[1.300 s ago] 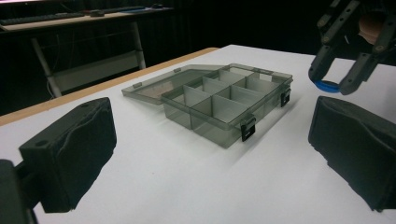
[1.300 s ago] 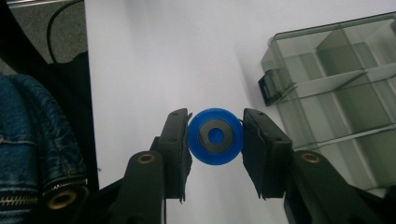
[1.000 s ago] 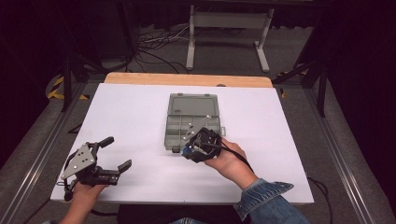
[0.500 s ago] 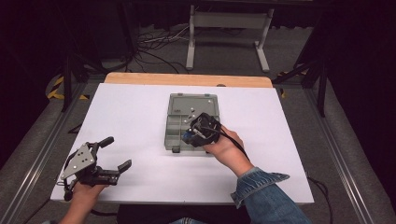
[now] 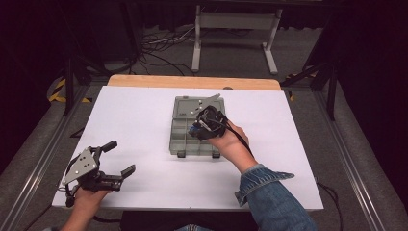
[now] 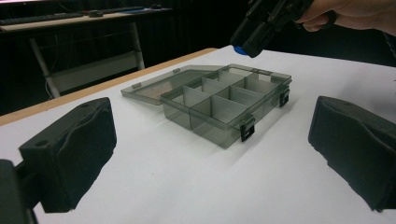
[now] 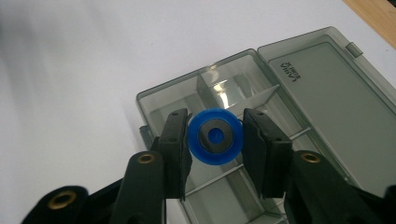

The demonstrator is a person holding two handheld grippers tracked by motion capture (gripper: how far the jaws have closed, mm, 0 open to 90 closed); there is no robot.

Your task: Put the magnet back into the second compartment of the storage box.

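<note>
The left gripper [image 5: 117, 159] is held low at the near left corner of the white table top [image 5: 139, 120], hand beneath it, its jaws spread wide and holding nothing, well apart from the box with bare surface between them. The translucent grey plastic compartment box [image 5: 185, 139] sits mid-table with its lid [image 5: 192, 103] laid flat open toward the far edge and open table on every side. The right gripper [image 7: 215, 139] is held above the box's compartments on a forearm in a blue denim sleeve [image 5: 269, 195], its jaws clamped on a small blue plastic ring with a dark centre [image 7: 215, 136], which is clear of the box.
</note>
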